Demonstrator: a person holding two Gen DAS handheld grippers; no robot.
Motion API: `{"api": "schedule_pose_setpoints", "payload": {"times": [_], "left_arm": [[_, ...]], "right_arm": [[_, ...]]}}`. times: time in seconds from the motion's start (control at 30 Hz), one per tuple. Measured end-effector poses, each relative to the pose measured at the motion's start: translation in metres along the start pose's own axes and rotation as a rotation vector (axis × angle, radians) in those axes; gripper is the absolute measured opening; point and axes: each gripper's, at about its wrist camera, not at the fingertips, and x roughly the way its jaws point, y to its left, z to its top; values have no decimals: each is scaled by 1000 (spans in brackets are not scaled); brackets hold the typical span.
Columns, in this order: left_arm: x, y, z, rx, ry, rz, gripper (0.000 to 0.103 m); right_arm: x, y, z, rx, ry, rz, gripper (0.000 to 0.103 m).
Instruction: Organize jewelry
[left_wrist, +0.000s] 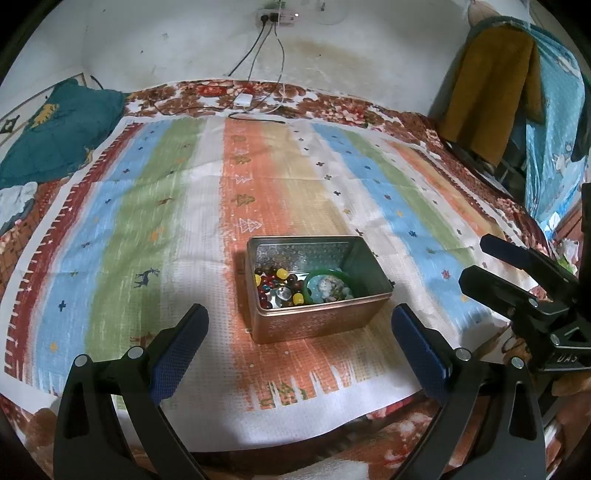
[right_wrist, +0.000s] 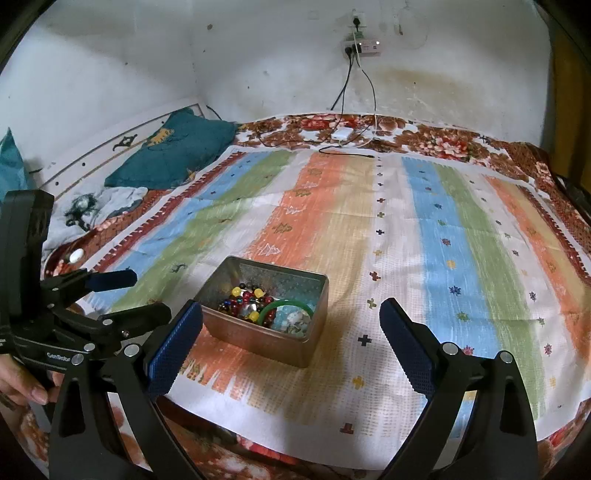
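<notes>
1. At nine o'clock of the bed lies a teal pillow (right_wrist: 173, 151), up against the white wall, with crumpled pale cloth (right_wrist: 107, 203) just beside it toward the near side.
2. The left gripper (left_wrist: 299, 328) hovers above the striped cloth (left_wrist: 147, 221) with its blue-padded fingers (left_wrist: 181, 350) spread wide apart, holding nothing. In the right wrist view it shows at nine o'clock, gripped by a hand (right_wrist: 22, 384) at the lower edge.
3. Between the spread fingers, at the centre of the left wrist view, stands the open metal tin (left_wrist: 317, 325) on an orange stripe of the cloth. It is upright and without a lid.
4. Inside the tin, toward its nine o'clock side, lies a string of red, dark and yellow beads (left_wrist: 277, 286). Toward its three o'clock side rests a green bangle (left_wrist: 325, 275), with pale blue-green stones (left_wrist: 327, 290) within its ring.
5. At twelve o'clock, a wall socket strip (right_wrist: 360, 46) hangs on the stained wall; cables (right_wrist: 343, 85) drop from it to a white charger (right_wrist: 341, 133) on the floral bedspread (right_wrist: 443, 140).
6. The right gripper (right_wrist: 290, 332) likewise has its fingers wide apart and empty, the left one just beside the tin's near corner in its own view. From the left wrist view it sits at three o'clock.
7. At one o'clock of the left wrist view, a brown garment (left_wrist: 491, 96) hangs beside blue patterned fabric (left_wrist: 554, 110).
</notes>
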Motion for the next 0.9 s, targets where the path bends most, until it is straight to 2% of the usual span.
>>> {"api": "schedule_pose_setpoints", "payload": {"times": [0.9], "left_arm": [[3,5,1,-6,22,-7,97]], "right_arm": [[0,0,0,0,5,0,97]]}}
